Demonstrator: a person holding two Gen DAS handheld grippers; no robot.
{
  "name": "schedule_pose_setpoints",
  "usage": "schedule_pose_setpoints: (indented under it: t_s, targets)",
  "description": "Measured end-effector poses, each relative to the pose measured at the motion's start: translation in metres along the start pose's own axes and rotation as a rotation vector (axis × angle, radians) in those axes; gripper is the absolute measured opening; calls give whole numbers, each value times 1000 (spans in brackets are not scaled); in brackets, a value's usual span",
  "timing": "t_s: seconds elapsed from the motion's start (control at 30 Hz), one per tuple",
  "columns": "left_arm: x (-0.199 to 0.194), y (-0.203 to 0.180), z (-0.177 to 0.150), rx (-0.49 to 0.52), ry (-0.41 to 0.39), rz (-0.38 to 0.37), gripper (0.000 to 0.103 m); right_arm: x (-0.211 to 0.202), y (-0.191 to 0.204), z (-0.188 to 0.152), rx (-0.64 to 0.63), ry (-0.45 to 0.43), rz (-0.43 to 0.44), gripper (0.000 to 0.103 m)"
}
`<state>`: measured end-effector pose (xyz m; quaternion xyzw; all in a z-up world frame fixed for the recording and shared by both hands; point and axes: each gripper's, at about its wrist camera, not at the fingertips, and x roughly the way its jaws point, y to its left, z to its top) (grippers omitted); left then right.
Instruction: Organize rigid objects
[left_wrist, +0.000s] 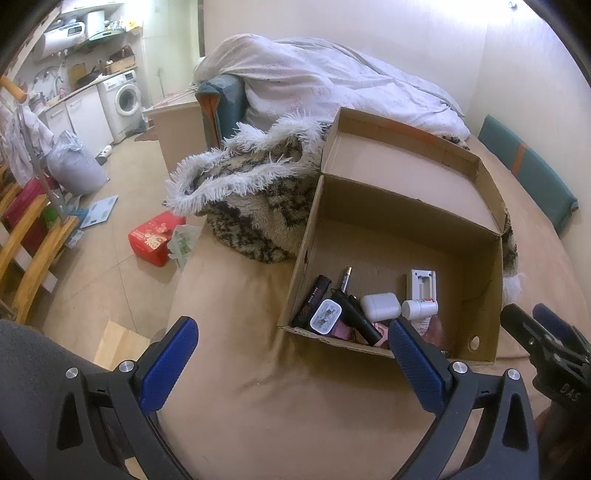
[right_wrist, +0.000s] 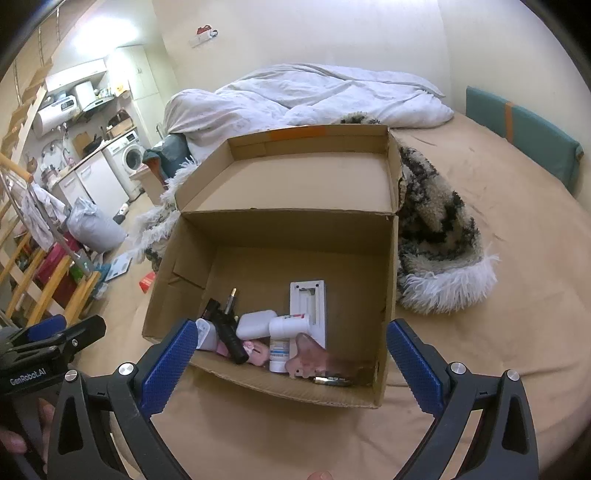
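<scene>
Left gripper (left_wrist: 291, 354) and right gripper (right_wrist: 290, 354): jaws spread wide, empty, at 6 o'clock of the cardboard box (right_wrist: 389, 295) on the bed (right_wrist: 517, 295).

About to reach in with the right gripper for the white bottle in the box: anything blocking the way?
The right gripper is open and empty above the cardboard box, whose top is open. The white bottle lies exposed among other items; a pink object touches it.

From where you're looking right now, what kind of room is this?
Probably a small studio flat: a bed with a rumpled duvet fills the near side, and a kitchen corner with a washing machine sits behind it. The cardboard box of odds and ends rests on the bed.
</scene>
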<state>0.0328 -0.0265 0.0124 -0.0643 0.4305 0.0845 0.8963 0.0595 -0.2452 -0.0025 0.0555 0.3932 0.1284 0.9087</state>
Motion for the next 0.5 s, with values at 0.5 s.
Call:
schedule_pose_setpoints:
  t_s: [0.5]
  targets:
    - [1, -7, -1, 16, -7, -16, 103, 0, 1, 0, -2, 0, -6, 103]
